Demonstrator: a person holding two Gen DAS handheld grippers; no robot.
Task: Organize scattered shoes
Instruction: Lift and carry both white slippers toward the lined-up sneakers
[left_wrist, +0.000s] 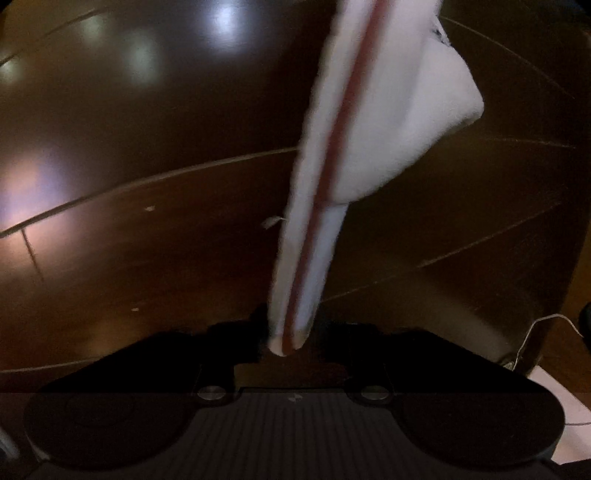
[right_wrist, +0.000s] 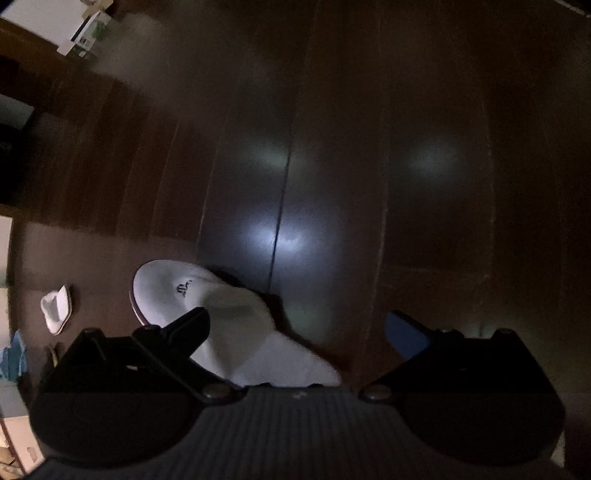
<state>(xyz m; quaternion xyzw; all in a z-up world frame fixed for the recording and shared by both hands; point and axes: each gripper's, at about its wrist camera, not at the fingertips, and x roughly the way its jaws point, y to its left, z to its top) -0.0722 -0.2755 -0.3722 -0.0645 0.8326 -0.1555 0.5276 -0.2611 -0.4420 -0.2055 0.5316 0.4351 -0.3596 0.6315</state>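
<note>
Now the left gripper (left_wrist: 290, 332) is clenched on a white slipper (left_wrist: 369, 122), lifted edge-on above the wooden floor (left_wrist: 147, 240); the right gripper (right_wrist: 299, 325) hangs spread wide over a second slipper (right_wrist: 207, 306), a third (right_wrist: 56, 309) lying farther off. Plenty left, I'd judge.

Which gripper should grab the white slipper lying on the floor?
Right. The right gripper is open just above the white slipper on the floor, while the left gripper already holds another slipper.

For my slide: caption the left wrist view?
Left tongs pinching a white slipper edge-on above the dark wooden floor.
</note>
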